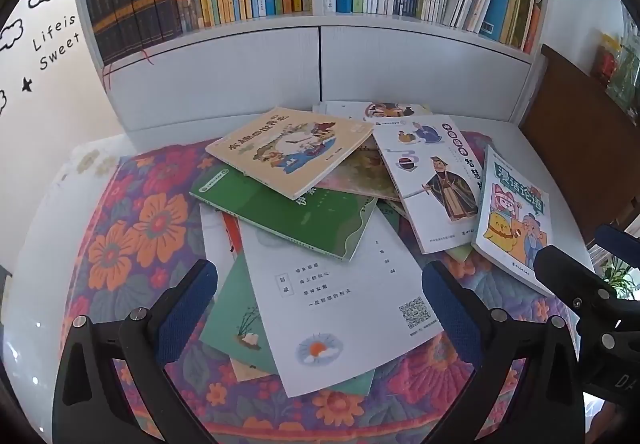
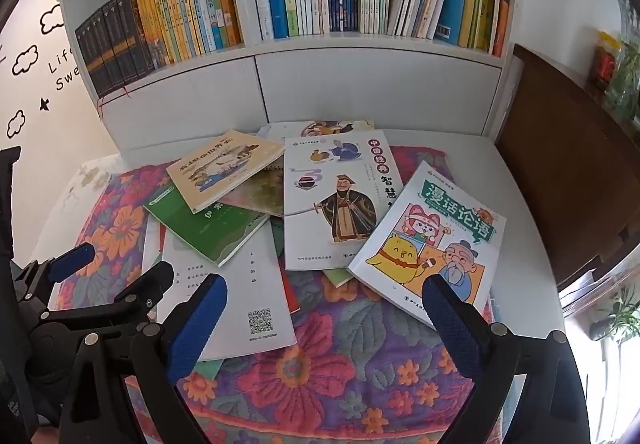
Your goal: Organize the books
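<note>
Both cameras sit on the grippers and look forward and steeply down, close above a floral cloth (image 1: pixel 132 228); the left wrist view stands more to the left, the right wrist view more to the right. Both share the same pile of books (image 1: pixel 320 180) and the bookshelf (image 2: pixel 360 40) behind — each view also catches the other gripper at its edge.

The left gripper (image 1: pixel 320 304) is matte black plastic, with two angled arms that end in dark blue pads (image 1: pixel 186 308) of a fine knurled texture. Round silver screws sit at the pivots. The right gripper (image 2: pixel 326 318) is built the same: black frame, blue textured pads (image 2: pixel 452 320), silver screw heads.
</note>
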Tool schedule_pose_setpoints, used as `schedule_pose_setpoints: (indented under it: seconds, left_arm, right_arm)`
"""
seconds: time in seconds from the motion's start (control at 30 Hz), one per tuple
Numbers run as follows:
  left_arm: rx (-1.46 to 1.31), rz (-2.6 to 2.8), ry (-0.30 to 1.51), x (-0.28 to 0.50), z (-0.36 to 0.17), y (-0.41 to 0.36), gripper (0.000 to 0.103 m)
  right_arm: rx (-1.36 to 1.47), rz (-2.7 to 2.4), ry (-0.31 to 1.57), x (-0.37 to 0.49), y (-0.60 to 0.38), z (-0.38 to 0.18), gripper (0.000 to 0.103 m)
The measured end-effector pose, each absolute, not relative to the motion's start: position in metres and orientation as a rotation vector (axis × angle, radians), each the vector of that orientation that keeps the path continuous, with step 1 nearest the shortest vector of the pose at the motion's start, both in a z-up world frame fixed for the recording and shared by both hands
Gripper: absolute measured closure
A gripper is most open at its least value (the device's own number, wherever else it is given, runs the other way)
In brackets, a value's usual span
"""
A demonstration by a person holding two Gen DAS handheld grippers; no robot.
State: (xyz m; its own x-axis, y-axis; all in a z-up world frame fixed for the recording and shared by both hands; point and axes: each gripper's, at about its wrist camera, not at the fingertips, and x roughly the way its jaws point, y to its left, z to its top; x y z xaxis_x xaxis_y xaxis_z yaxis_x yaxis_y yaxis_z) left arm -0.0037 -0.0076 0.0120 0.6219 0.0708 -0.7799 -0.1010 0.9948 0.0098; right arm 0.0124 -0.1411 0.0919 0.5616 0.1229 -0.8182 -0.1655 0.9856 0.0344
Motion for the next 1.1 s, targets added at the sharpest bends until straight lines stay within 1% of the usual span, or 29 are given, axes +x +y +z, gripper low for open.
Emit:
schedule_pose_setpoints:
  seconds: [1.1]
  left_arm:
    - [-0.014,0.061,0.887,-0.006,0.008,-0.02,0.001]
  right_arm:
    - [0.012,0.204,0.914,0.01,-0.147,0.102,0.005]
